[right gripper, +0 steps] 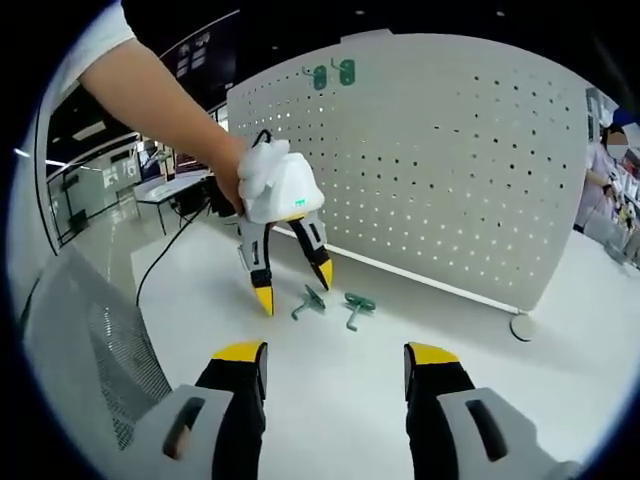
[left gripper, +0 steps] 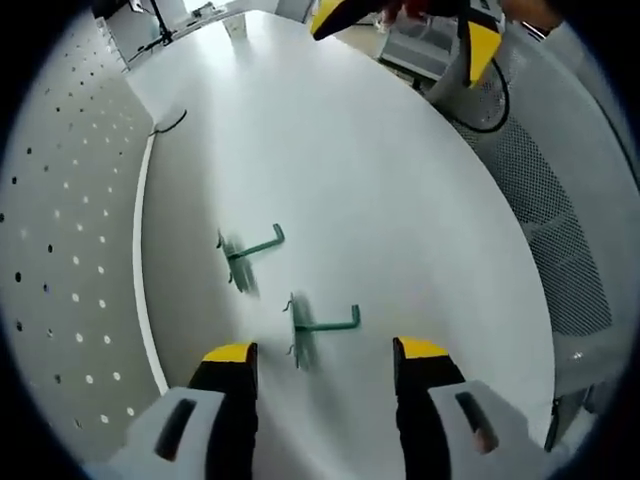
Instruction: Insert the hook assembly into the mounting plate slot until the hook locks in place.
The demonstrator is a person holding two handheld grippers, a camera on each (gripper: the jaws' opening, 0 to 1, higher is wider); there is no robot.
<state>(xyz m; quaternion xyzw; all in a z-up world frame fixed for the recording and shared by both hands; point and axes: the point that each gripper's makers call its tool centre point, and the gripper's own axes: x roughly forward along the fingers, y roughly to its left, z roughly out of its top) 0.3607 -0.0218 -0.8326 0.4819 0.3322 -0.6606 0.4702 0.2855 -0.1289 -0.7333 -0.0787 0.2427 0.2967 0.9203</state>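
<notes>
Hooks (left gripper: pixel 325 325) (unlabelled) — lying on table (left gripper: pixel 400 200).

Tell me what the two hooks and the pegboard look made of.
Hooks: thin bent rod with an even green coat, probably painted or plastic-coated metal wire. Pegboard: thin, stiff white sheet with regular punched holes, likely painted sheet metal, though plastic can't be ruled out.

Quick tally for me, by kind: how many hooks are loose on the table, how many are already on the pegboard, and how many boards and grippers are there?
Green metal hooks lying loose on the white table: 2
Green hooks mounted high on the white perforated pegboard: 2
White perforated pegboards: 1
Yellow-tipped grippers: 2, left gripper, right gripper
Total: 7
</notes>
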